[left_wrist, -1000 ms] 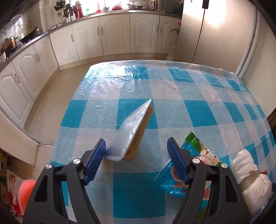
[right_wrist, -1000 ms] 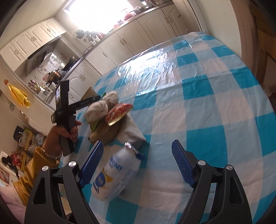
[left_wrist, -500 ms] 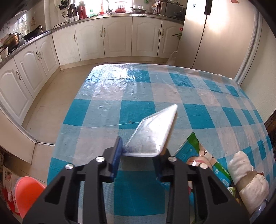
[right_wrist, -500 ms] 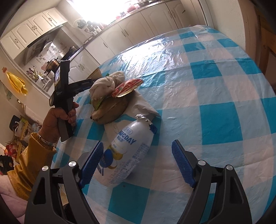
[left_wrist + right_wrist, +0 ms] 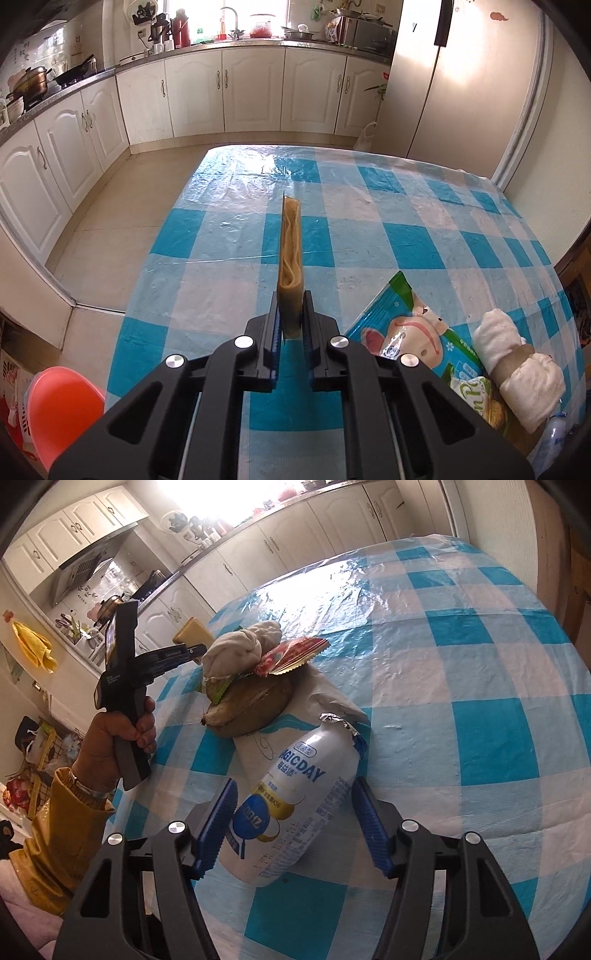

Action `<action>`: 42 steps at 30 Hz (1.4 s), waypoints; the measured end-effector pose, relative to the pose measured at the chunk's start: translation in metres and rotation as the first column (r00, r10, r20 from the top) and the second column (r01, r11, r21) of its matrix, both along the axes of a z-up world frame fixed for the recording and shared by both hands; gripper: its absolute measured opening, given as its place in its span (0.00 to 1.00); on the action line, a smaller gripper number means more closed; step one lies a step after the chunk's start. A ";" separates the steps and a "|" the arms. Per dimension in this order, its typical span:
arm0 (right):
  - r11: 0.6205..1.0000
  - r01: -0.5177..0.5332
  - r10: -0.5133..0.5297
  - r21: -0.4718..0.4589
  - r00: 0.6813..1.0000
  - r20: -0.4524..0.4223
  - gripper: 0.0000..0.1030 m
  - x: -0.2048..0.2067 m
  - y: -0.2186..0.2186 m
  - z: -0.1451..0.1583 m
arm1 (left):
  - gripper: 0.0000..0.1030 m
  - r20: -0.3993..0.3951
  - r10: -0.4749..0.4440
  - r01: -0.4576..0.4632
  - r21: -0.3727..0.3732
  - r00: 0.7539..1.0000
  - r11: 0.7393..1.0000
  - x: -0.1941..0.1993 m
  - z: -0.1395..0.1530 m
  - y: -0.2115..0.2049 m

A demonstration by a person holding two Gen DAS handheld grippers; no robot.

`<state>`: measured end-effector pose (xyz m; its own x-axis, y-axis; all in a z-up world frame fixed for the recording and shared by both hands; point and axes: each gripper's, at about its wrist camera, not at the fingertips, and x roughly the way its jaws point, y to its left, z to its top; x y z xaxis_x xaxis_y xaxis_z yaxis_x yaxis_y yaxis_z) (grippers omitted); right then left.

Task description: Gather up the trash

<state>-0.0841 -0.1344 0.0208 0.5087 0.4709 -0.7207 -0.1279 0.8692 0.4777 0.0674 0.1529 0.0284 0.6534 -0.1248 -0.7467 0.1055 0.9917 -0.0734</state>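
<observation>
My left gripper is shut on a flat packet, silver outside and tan inside, which it holds edge-on and lifted above the checked table. The right wrist view shows the same packet at the left gripper's tip, with a person's hand on its handle. My right gripper straddles a white plastic bottle that lies on its side, foil cap pointing away. Its jaws are closing, the blue pads sit close on both sides, and a thin gap shows at the right pad.
Just beyond the bottle lies a heap: a brown husk, a wadded white cloth, a red wrapper and a white paper bag. A green snack bag lies beside them. An orange bin stands on the floor, left of the table.
The left jaws shut on the packet, lifted it off the table and turned it edge-on. The right gripper moved in over the bottle and its jaws narrowed around it.
</observation>
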 end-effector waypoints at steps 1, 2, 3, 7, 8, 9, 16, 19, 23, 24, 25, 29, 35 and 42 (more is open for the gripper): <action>1.000 0.000 0.000 0.003 1.000 0.000 0.62 0.000 -0.001 -0.001 | 0.11 0.002 0.000 0.000 -0.006 1.000 1.000 -0.002 0.001 0.001; 1.000 0.001 -0.001 0.004 1.000 0.000 0.61 0.001 -0.002 -0.001 | 0.11 0.004 0.000 0.000 -0.011 1.000 1.000 -0.004 0.003 0.002; 1.000 0.006 -0.007 0.010 1.000 0.002 0.60 0.001 -0.003 -0.001 | 0.11 0.007 0.000 0.000 -0.016 1.000 1.000 -0.007 0.004 0.003; 1.000 0.011 -0.011 0.009 1.000 0.005 0.55 0.002 -0.008 -0.002 | 0.11 0.014 -0.007 0.007 -0.031 1.000 0.999 -0.018 0.008 0.004; 1.000 0.012 -0.012 0.007 1.000 0.005 0.54 0.002 -0.009 -0.002 | 0.11 0.014 -0.007 0.008 -0.035 1.000 0.999 -0.021 0.009 0.004; 1.000 0.012 -0.012 0.006 1.000 0.006 0.53 0.002 -0.010 -0.002 | 0.11 0.015 -0.009 0.010 -0.044 1.000 0.999 -0.026 0.010 0.005; 1.000 0.009 -0.009 -0.007 1.000 0.018 0.48 -0.006 -0.009 0.001 | 0.11 0.005 -0.027 0.028 -0.091 1.000 0.995 -0.058 0.012 0.006; 1.000 0.011 -0.011 -0.010 1.000 0.028 0.47 -0.010 -0.009 0.003 | 0.11 -0.004 -0.045 0.044 -0.103 0.999 0.994 -0.074 0.012 0.003; 1.000 0.019 -0.018 -0.014 0.999 0.042 0.46 -0.016 -0.011 0.007 | 0.11 -0.015 -0.071 0.068 -0.121 0.997 0.990 -0.095 0.012 -0.003; 1.000 0.022 -0.022 -0.016 0.999 0.047 0.46 -0.017 -0.011 0.009 | 0.11 -0.020 -0.081 0.078 -0.129 0.996 0.989 -0.101 0.012 -0.005; 1.000 0.024 -0.023 -0.018 0.998 0.051 0.46 -0.018 -0.011 0.010 | 0.11 -0.023 -0.088 0.084 -0.133 0.996 0.987 -0.104 0.012 -0.007; 0.999 0.027 -0.025 -0.020 0.997 0.069 0.46 -0.024 -0.011 0.017 | 0.11 -0.039 -0.121 0.113 -0.154 0.992 0.982 -0.123 0.011 -0.017; 0.999 0.037 -0.036 -0.025 0.997 0.069 0.46 -0.029 -0.012 0.018 | 0.11 -0.060 -0.160 0.146 -0.193 0.985 0.970 -0.145 0.009 -0.026; 0.999 0.032 -0.030 -0.022 0.996 0.081 0.46 -0.034 -0.008 0.024 | 0.11 -0.077 -0.215 0.192 -0.237 0.974 0.952 -0.166 0.007 -0.035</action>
<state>-0.1183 -0.1428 0.0446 0.5800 0.4374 -0.6872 -0.1378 0.8841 0.4465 -0.0985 0.1175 0.0353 0.5197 -0.4206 -0.7437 0.2837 0.9060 -0.3141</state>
